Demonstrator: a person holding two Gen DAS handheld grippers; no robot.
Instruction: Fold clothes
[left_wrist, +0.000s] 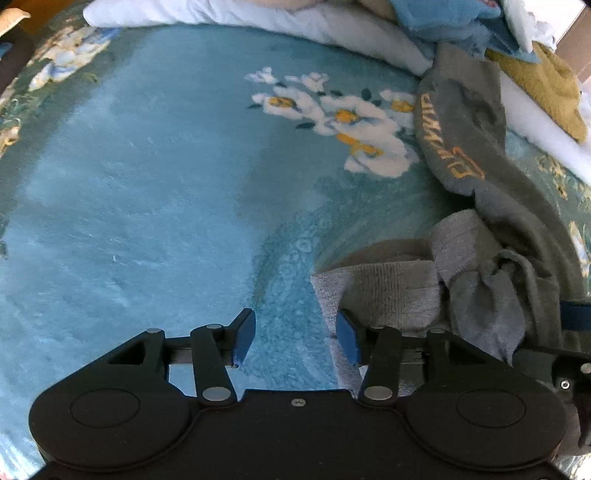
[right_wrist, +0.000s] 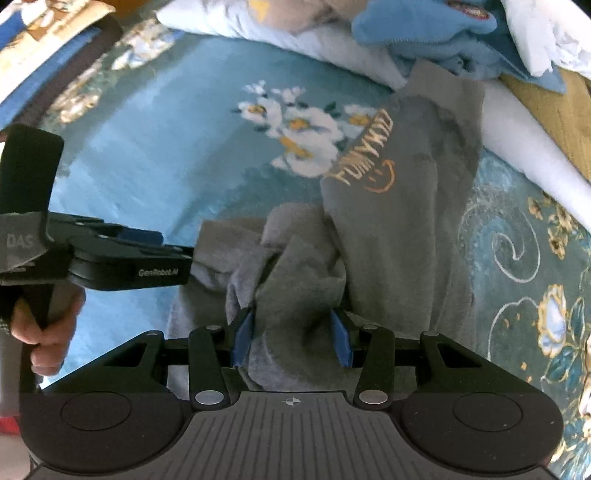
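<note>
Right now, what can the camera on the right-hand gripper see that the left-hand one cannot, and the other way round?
Only the right wrist view shows the person's hand holding the black left gripper from the side, and the right gripper with grey cloth bunched between its blue pads.

Only the left wrist view shows the left gripper's pads open over bare blanket, beside the garment's ribbed hem.

Both show the grey sweatshirt with orange lettering, the fluffy blue flowered blanket and the heap of white and blue clothes.

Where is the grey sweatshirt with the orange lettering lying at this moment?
The grey sweatshirt lies on the blue floral blanket, right of centre in both wrist views, just right of the white flower print.
</note>
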